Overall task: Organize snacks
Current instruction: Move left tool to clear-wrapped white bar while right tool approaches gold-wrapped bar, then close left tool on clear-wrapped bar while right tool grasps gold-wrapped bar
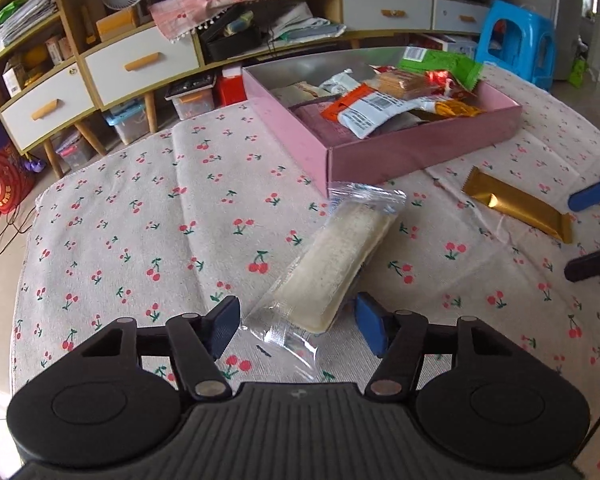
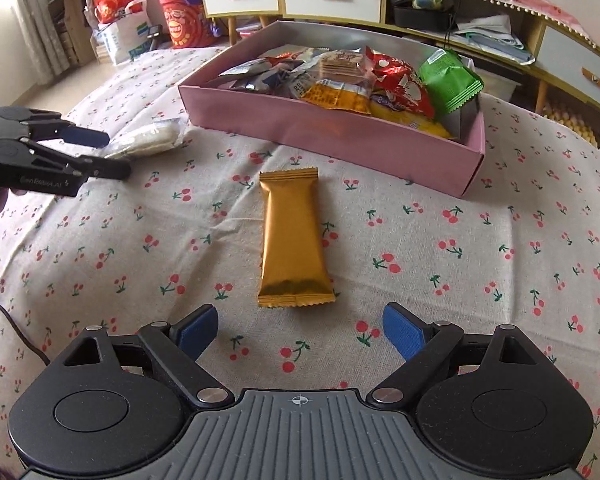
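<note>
While the cherry tablecloth point(image 2: 420, 220) covers the whole table, two snacks lie loose on it. The white snack in a clear wrapper point(image 1: 336, 264) lies with its far end touching the corner of the pink box point(image 1: 420, 152). The left gripper point(image 1: 296, 326) is around the near end of that snack. Its blue pads point(image 1: 370, 328) sit on either side, and the right pad looks like it touches the wrapper, but a gap shows by the left pad, so I cannot tell if it is squeezing yet. The gold snack point(image 2: 292, 244) lies flat just in front of the right gripper point(image 2: 300, 334), whose jaws stand wide apart with nothing between them. Nothing lies between the gold snack and the box.

The pink box is full of snacks: a green bag point(image 2: 450, 80), a red bag point(image 2: 400, 80), an orange pack point(image 2: 336, 98) and some others piled together. Behind the table stands a low cabinet with drawers point(image 1: 140, 64), and a blue stool point(image 1: 516, 40) is to the side.
</note>
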`<state>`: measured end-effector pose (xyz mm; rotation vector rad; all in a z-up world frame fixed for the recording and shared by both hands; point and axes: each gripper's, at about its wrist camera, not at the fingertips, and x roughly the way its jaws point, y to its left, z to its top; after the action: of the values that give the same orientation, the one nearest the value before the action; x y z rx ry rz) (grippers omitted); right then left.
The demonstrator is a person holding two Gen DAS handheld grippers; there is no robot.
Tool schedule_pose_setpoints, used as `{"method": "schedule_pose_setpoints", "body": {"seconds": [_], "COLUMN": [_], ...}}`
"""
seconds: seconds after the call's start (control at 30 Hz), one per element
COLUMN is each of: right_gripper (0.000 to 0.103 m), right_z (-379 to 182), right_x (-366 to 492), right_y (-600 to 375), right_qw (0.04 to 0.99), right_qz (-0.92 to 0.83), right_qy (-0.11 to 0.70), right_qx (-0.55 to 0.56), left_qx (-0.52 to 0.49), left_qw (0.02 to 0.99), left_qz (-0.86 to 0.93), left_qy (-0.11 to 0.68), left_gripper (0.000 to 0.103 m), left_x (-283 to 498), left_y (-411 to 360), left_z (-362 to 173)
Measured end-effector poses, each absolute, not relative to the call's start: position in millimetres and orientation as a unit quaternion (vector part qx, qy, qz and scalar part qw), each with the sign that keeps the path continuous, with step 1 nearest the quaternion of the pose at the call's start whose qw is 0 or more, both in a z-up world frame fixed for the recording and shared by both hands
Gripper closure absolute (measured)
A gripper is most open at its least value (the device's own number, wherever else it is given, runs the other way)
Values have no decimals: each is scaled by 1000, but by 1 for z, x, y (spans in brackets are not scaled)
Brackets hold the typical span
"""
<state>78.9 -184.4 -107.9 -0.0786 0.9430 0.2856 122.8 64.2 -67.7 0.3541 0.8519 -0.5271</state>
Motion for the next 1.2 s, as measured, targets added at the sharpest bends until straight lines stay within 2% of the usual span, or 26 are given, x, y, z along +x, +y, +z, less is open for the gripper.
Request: {"method": "schedule_pose_setpoints", "body": {"seconds": [0.03, 0.1, 0.27, 0.57, 0.7, 0.73, 0.8, 0.9, 0.97, 1.1, 1.2], "right_gripper": [12, 12, 12, 14, 16, 20, 26, 44, 60, 70, 74], "right_z": [-107, -107, -109, -111, -112, -112, -110, -109, -107, -104, -99], "right_x": [81, 84, 91, 102, 104, 104, 104, 104, 104, 105, 108], "right_y": [-184, -183, -183, -180, -175, -174, -172, -171, -172, -171, -175], "right_qw": [881, 882, 888, 897, 900, 900, 902, 904, 905, 899, 886], "right_qz": [134, 130, 110, 78, 72, 72, 73, 70, 70, 59, 50], "right_qy": [452, 452, 447, 435, 429, 429, 426, 420, 420, 434, 460], "right_qx": [-35, -32, -27, -17, -25, -25, -26, -21, -17, -11, 26], "left_qx": [168, 168, 191, 133, 116, 113, 111, 113, 113, 99, 76], "left_qw": [854, 833, 833, 859, 868, 869, 871, 870, 869, 866, 862], "left_qz": [-266, -297, -292, -245, -229, -225, -223, -228, -221, -208, -196], "left_qy": [415, 437, 429, 429, 425, 425, 424, 423, 427, 444, 462], "left_gripper": [43, 27, 18, 18, 23, 24, 34, 49, 56, 66, 68], "left_x": [121, 117, 110, 130, 132, 133, 132, 129, 126, 122, 121], "left_y": [64, 64, 58, 52, 46, 45, 43, 39, 36, 32, 30], "left_z": [-67, -66, -68, -71, -71, -71, -71, -68, -67, -64, -62]}}
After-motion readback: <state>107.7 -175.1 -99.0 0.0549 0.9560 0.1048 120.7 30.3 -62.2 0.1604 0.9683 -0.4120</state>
